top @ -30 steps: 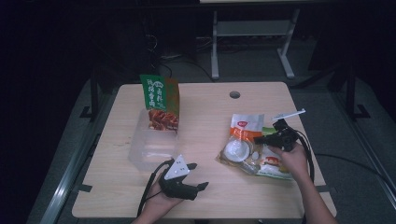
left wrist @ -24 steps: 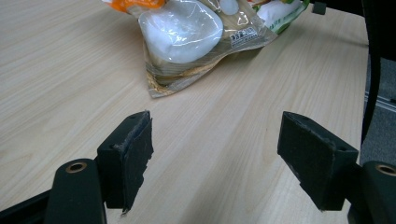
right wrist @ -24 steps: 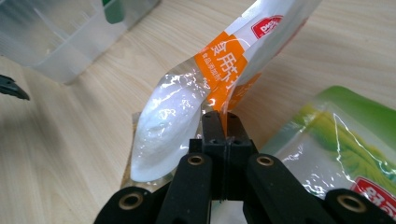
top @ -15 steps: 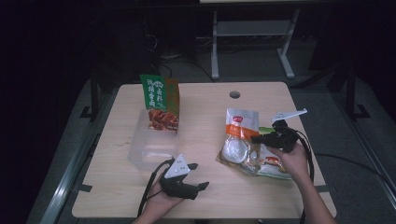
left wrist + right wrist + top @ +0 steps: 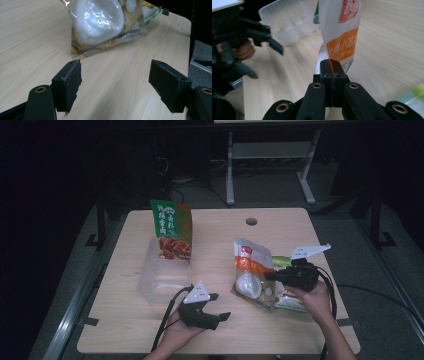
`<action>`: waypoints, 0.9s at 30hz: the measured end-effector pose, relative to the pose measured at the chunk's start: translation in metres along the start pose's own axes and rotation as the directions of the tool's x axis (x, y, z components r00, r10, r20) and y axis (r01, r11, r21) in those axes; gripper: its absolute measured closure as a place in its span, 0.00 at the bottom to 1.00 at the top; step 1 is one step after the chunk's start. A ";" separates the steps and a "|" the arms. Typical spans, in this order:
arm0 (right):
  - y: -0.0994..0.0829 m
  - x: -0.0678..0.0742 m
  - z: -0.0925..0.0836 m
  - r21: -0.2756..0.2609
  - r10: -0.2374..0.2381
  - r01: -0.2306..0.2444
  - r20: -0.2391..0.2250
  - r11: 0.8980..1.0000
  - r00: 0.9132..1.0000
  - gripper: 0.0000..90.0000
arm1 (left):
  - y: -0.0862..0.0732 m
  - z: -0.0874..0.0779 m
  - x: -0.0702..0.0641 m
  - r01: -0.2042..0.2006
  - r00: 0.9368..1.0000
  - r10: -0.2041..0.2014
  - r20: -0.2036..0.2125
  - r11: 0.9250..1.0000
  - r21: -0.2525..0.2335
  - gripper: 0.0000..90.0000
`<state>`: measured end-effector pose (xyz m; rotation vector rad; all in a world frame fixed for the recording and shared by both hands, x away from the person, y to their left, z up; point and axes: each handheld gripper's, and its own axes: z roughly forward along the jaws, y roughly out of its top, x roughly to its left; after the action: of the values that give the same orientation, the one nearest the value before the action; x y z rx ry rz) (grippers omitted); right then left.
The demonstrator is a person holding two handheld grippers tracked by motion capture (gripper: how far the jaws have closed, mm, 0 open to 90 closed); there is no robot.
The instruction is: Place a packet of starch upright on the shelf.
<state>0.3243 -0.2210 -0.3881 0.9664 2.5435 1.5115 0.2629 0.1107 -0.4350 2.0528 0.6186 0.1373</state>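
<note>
A white and orange pouch [image 5: 250,270] with a clear window of white lumps stands tilted up off the table at the right. My right gripper [image 5: 267,276] is shut on its right edge, and in the right gripper view the jaws [image 5: 331,66] pinch the pouch [image 5: 342,37] from below. My left gripper [image 5: 220,307] rests open near the table's front edge, pointing right. In the left gripper view its jaws [image 5: 116,77] stand wide apart with bare table between them, and the pouch's lower corner [image 5: 100,22] lies just beyond.
A clear plastic container [image 5: 150,280] sits at the left of the table, with a green and orange bag [image 5: 170,227] upright at its far end. A green and white packet [image 5: 290,302] lies under the right hand. A round cable hole [image 5: 251,221] is at the back.
The right gripper has moved left and up with the pouch, which now stands more upright. The left gripper has stayed in place.
</note>
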 end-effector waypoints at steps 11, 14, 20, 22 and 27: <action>-0.015 0.010 -0.005 -0.012 -0.061 0.061 -0.073 0.998 0.995 1.00 | 0.018 0.029 0.007 0.045 0.999 -0.045 0.023 0.999 -0.027 0.29; -0.017 0.012 -0.006 -0.005 -0.082 0.082 -0.102 0.997 0.991 1.00 | 0.023 0.038 0.013 0.072 0.997 -0.071 0.032 0.997 -0.032 0.31; -0.020 0.013 -0.007 0.007 -0.098 0.100 -0.123 0.995 0.988 1.00 | 0.031 0.054 0.024 0.084 0.995 -0.082 0.061 0.996 -0.023 0.35; -0.021 0.011 -0.007 0.006 -0.094 0.095 -0.124 0.995 0.988 1.00 | 0.034 0.061 0.027 0.099 0.992 -0.097 0.083 0.995 -0.011 0.37; -0.023 0.008 -0.005 0.017 -0.094 0.097 -0.131 0.995 0.987 1.00 | 0.034 0.070 0.032 0.112 0.988 -0.111 0.110 0.994 -0.005 0.53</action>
<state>0.3045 -0.2283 -0.4016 0.7594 2.6579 1.5707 0.3274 0.0576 -0.4494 1.9946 0.6607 -0.0371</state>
